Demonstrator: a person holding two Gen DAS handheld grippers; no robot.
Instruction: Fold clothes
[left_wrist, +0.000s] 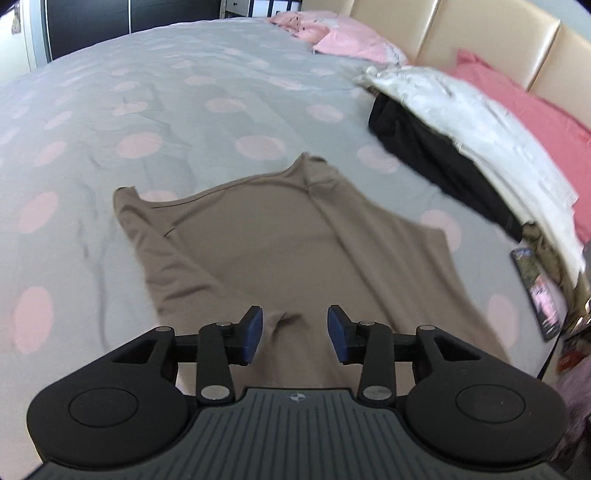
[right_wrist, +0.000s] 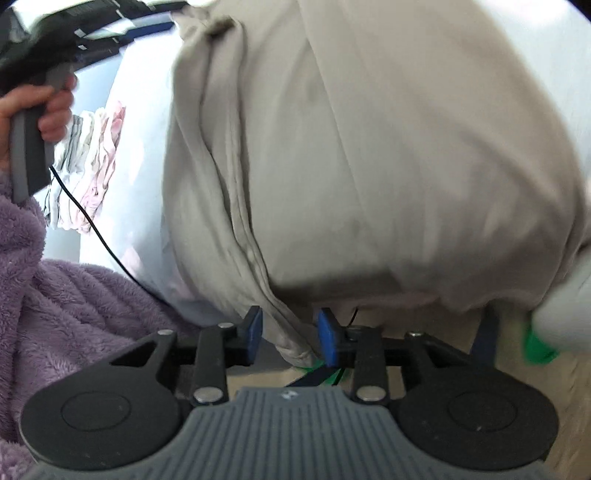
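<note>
A tan top (left_wrist: 280, 254) lies spread flat on the grey bedspread (left_wrist: 147, 110) with pink dots, neckline away from me. My left gripper (left_wrist: 295, 332) hovers over its near hem, jaws apart; a small pucker of fabric sits between the blue pads (left_wrist: 255, 332) without being pressed. In the right wrist view the same top (right_wrist: 369, 147) looks pale beige and drapes over the bed's edge. My right gripper (right_wrist: 290, 338) is open, and a folded hem corner hangs loosely between its pads (right_wrist: 327, 339).
A heap of black and white clothes (left_wrist: 461, 147) and pink pillows (left_wrist: 535, 110) lie at the right by the headboard. A phone (left_wrist: 535, 291) rests near the bed's edge. A stack of folded clothes (right_wrist: 92, 166) sits beyond a person's hand (right_wrist: 33, 122) and purple fleece sleeve (right_wrist: 55, 314).
</note>
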